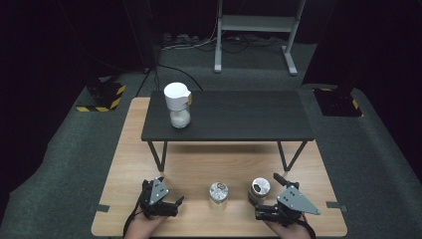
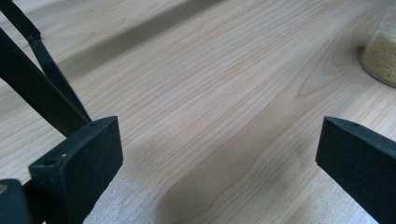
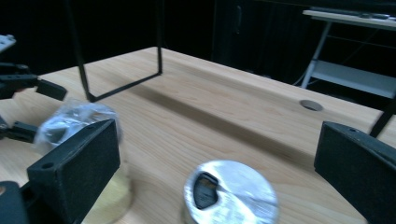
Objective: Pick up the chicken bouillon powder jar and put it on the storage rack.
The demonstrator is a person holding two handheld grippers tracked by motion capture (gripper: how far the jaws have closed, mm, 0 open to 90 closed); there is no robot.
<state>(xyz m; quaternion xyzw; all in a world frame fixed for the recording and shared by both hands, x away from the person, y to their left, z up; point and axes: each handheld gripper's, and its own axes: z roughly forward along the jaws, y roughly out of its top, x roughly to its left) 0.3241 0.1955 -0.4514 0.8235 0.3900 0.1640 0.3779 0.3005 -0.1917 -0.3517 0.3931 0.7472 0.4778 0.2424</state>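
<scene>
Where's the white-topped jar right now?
In the high view the white-topped jar stands on the left end of the black raised shelf, far from both tongs and the two silver-lidded jars below.

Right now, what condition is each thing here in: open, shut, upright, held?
Left gripper: open, holding nothing.
Right gripper: open, around nothing.
Middle jar: upright, lid on, free.
Right jar: upright, lid on, free.
White-topped jar: upright on the black shelf.
</scene>
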